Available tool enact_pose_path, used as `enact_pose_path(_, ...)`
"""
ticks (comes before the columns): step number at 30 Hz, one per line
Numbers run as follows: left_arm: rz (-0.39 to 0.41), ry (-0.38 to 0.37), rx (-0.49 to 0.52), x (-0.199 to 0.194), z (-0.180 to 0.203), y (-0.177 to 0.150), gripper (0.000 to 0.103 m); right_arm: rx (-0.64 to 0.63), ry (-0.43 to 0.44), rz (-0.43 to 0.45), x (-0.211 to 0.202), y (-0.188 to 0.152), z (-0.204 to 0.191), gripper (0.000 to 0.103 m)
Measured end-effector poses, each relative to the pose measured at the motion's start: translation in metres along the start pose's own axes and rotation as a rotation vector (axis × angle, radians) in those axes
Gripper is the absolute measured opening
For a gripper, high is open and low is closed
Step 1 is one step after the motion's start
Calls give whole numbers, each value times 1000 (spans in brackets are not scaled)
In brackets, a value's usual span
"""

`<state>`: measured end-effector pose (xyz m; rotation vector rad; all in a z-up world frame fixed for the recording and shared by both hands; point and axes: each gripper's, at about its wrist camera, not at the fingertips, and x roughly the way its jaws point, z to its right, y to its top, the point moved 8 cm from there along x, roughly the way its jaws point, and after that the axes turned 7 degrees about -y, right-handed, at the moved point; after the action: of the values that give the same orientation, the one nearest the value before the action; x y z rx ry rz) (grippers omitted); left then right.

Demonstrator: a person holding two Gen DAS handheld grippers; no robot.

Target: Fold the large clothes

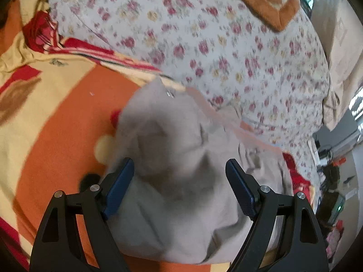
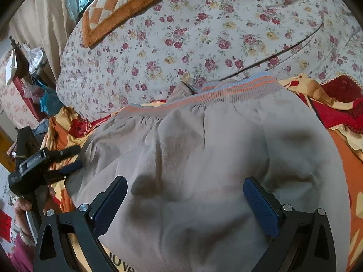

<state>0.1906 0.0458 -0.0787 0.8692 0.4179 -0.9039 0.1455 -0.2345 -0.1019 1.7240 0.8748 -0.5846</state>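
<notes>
Grey sweatpants (image 2: 204,158) lie spread on a bed, and both tongs hang over them. The left gripper (image 1: 179,176) has its two blue pads (image 1: 120,188) wide apart, with a bumpy heap of the grey cloth under the gap. The pads do not pinch the cloth. The right gripper (image 2: 185,206) is wide apart too, and nothing is caught between its pads (image 2: 261,206); the flat grey cloth lies under them.

In the right wrist view, the left gripper shows at the left edge, beside the side of the pants, held by a hand (image 2: 22,206) in a dark pink sleeve (image 2: 20,256).

The pants have a ribbed waistband (image 2: 204,93) with orange and blue stripes at the far end. Under the pants is an orange, yellow and red blanket (image 1: 56,113). Behind that lies a white sheet with small red and yellow roses (image 2: 192,34). An orange and cream checked pillow (image 2: 118,4) rests on the sheet, far from the pants.
</notes>
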Motion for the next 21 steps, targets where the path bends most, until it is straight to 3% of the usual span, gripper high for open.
enact_pose_path(6, -77, -51, -70, 19, -19, 7, 83, 8, 7, -9, 3, -1, 0, 102)
enact_pose_path(9, -116, -45, -42, 29, -19, 9, 83, 1, 4, -12, 5, -1, 0, 102)
enact_pose_path(13, -147, -97, -28, 34, -14, 15, 87, -1, 12, -14, 5, -1, 1, 102)
enact_pose_path(17, -212, -83, -16, 51, -24, 18, 87, 11, 20, -12, 7, 1, 3, 102)
enact_pose_path(21, -135, -85, -48, 35, -33, 41, 87, 0, 18, -14, 7, 0, 2, 102)
